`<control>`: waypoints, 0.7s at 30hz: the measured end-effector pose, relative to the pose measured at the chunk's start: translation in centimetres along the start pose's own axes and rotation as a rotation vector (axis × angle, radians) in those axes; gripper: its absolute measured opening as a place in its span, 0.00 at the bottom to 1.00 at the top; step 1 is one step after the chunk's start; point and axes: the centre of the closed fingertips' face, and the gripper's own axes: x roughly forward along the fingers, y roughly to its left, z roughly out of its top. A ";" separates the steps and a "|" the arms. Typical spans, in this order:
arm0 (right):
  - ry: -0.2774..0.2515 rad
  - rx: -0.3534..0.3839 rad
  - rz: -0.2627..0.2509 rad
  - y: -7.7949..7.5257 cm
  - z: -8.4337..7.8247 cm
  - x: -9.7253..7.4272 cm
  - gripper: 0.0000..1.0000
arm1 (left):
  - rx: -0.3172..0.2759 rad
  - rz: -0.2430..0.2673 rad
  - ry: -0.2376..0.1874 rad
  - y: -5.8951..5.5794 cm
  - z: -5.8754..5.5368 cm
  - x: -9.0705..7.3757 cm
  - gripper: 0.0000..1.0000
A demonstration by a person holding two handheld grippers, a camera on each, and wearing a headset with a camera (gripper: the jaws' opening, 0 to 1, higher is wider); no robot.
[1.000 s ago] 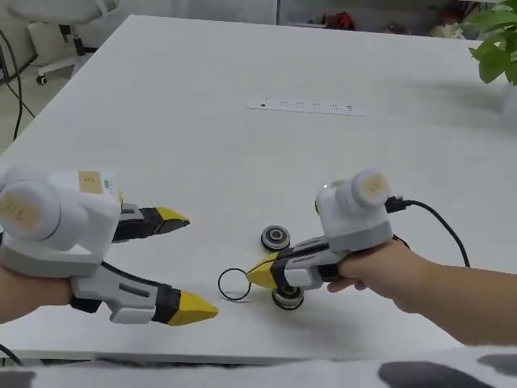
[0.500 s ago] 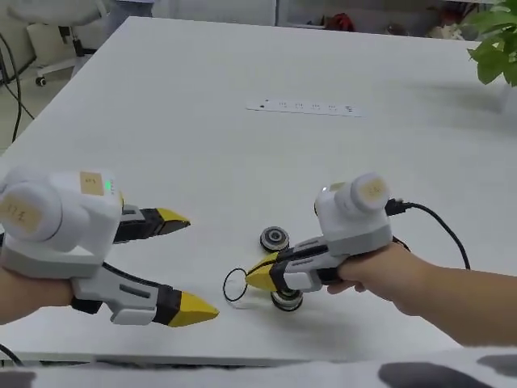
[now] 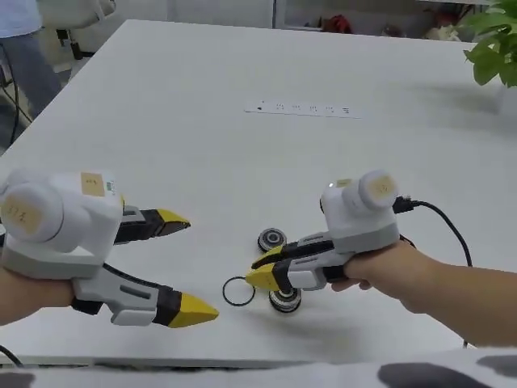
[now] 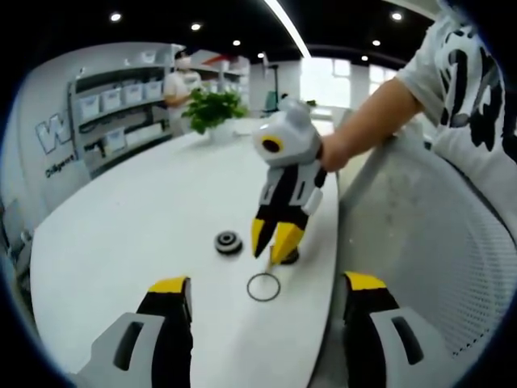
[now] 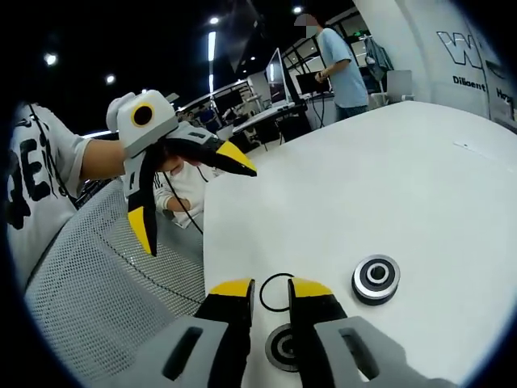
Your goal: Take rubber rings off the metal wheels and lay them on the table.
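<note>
A thin black rubber ring [image 3: 239, 292] lies flat on the white table [image 3: 242, 162], just in front of my right gripper's [image 3: 262, 267] yellow tips. That gripper is open by a narrow gap with nothing between its jaws. One metal wheel [image 3: 284, 299] sits under its jaws, and a second wheel [image 3: 271, 240] stands a little farther back. In the right gripper view the ring [image 5: 279, 291] lies beyond the jaws, one wheel [image 5: 283, 346] low between them and the other wheel [image 5: 376, 279] to the right. My left gripper [image 3: 186, 264] hovers wide open and empty to the left of the ring [image 4: 263, 287].
A white power strip [image 3: 297, 108] lies across the far middle of the table. A green plant [image 3: 493, 44] stands at the far right corner. The table's near edge runs just below the ring and wheels, with a mesh chair [image 5: 105, 299] beyond it. A person [image 5: 339, 56] stands in the background.
The right gripper's jaws have parted a little. The ring, which hung at its tips half a second ago, now lies flat just off them. The left gripper has stayed put.
</note>
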 end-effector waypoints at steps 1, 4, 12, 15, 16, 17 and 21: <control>-0.003 -0.002 -0.001 0.0 0.1 -0.1 0.14 | 0.000 0.000 -0.001 0.0 0.0 0.0 0.77; -0.011 -0.004 -0.003 0.0 0.3 -0.5 0.16 | 0.002 0.000 0.000 0.0 0.1 0.0 0.77; -0.032 -0.005 -0.016 -0.3 0.6 -1.6 0.18 | 0.006 -0.001 0.002 0.1 0.1 0.1 0.77; -0.037 -0.007 -0.018 -0.3 0.7 -2.0 0.18 | 0.008 -0.002 0.002 0.1 0.2 0.2 0.77; -0.039 -0.008 -0.019 -0.3 0.7 -2.1 0.18 | 0.008 -0.002 0.002 0.1 0.3 0.2 0.77; -0.039 -0.009 -0.019 -0.4 0.7 -2.2 0.19 | 0.010 -0.002 0.001 0.1 0.3 0.2 0.77; -0.039 -0.016 -0.025 -0.1 0.6 -2.6 0.20 | 0.012 -0.002 0.000 0.1 0.5 0.3 0.76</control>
